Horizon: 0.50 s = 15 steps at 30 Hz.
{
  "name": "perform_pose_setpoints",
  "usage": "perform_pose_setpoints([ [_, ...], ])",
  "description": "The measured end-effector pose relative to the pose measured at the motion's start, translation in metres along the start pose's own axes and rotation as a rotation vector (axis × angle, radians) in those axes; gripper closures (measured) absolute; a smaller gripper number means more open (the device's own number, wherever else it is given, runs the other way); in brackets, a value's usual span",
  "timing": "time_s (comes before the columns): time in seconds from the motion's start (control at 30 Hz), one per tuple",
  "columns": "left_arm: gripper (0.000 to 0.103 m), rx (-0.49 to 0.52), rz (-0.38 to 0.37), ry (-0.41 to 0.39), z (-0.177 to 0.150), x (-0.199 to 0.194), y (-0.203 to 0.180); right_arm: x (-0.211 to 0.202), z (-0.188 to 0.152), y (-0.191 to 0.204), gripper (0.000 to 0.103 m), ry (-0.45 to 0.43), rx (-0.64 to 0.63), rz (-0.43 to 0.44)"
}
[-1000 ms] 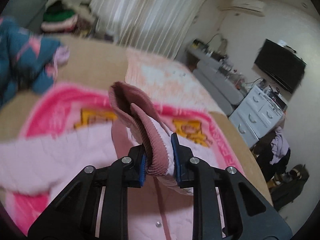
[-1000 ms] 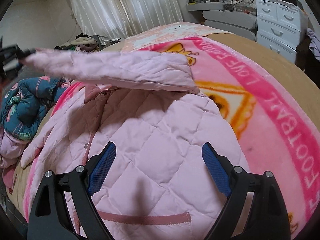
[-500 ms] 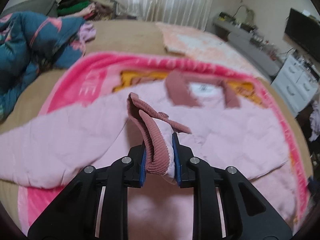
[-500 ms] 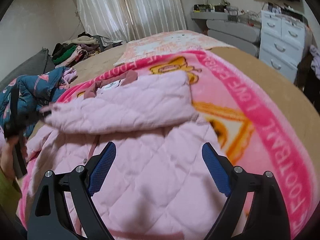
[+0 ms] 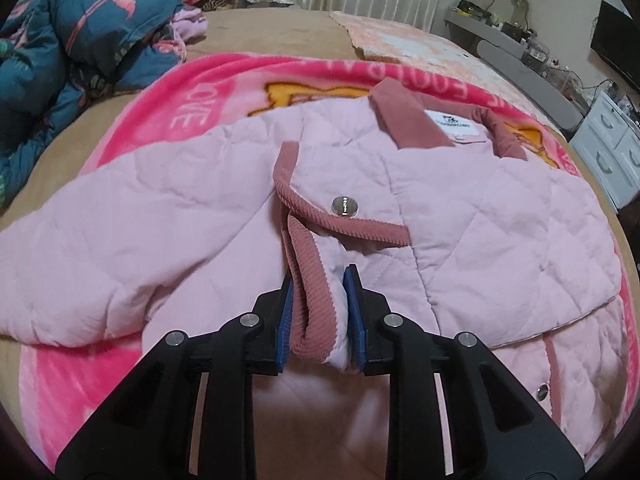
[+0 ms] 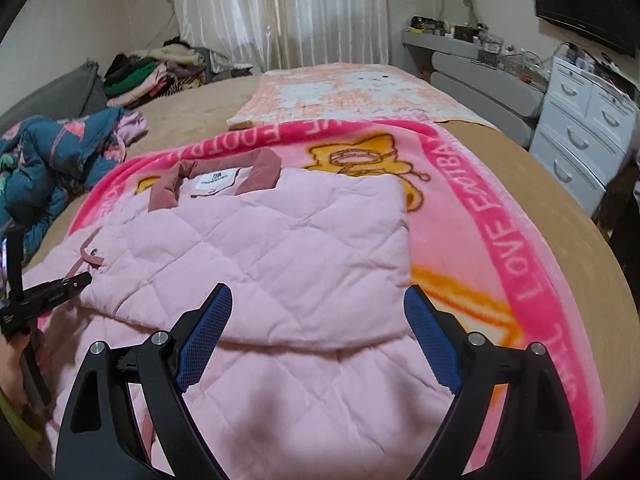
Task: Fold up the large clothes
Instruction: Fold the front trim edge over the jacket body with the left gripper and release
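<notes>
A pale pink quilted jacket with a dusty-rose collar lies face up on a pink cartoon blanket. One sleeve is folded across its chest. My left gripper grips the ribbed rose cuff of that sleeve low over the jacket; its jaws are opening, with the pads still against the cuff. In the right wrist view the left gripper shows at the jacket's left edge. My right gripper hovers wide open over the lower front, holding nothing.
A crumpled blue quilt lies at the bed's left. A clothes pile sits at the far left and a peach blanket at the head. White drawers and a grey shelf stand right of the bed. A hand shows at the left.
My left gripper came down with the cuff, and the sleeve now lies folded across the jacket's chest. The right gripper shifted over the jacket and stayed open.
</notes>
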<state>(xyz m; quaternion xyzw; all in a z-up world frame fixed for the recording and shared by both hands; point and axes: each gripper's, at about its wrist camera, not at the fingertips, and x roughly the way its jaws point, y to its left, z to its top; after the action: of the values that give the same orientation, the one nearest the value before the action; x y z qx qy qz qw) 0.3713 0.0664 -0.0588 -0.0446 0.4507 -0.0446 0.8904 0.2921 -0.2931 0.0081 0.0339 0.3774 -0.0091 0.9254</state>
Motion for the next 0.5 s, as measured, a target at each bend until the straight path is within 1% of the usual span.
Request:
perform_pose_setpoints([
  [0.1,0.083,-0.020,-0.004,0.004,-0.006,0.004,0.003,0.023,0.007,0.006,0.016,0.035,-0.048,0.001],
  [0.17,0.083,-0.024,-0.006,0.005,-0.007,0.005,0.004,0.038,0.009,0.007,0.016,0.072,-0.048,-0.020],
  [0.27,0.082,-0.023,-0.007,0.005,-0.007,0.005,0.004,0.056,0.009,0.005,0.016,0.114,-0.025,-0.009],
  [0.43,0.081,-0.030,-0.011,0.003,-0.009,0.005,0.004,0.091,-0.007,0.001,0.016,0.193,-0.009,-0.032],
  [0.5,0.080,-0.035,-0.014,0.004,-0.010,0.006,0.005,0.100,-0.014,-0.002,0.016,0.212,0.001,-0.027],
])
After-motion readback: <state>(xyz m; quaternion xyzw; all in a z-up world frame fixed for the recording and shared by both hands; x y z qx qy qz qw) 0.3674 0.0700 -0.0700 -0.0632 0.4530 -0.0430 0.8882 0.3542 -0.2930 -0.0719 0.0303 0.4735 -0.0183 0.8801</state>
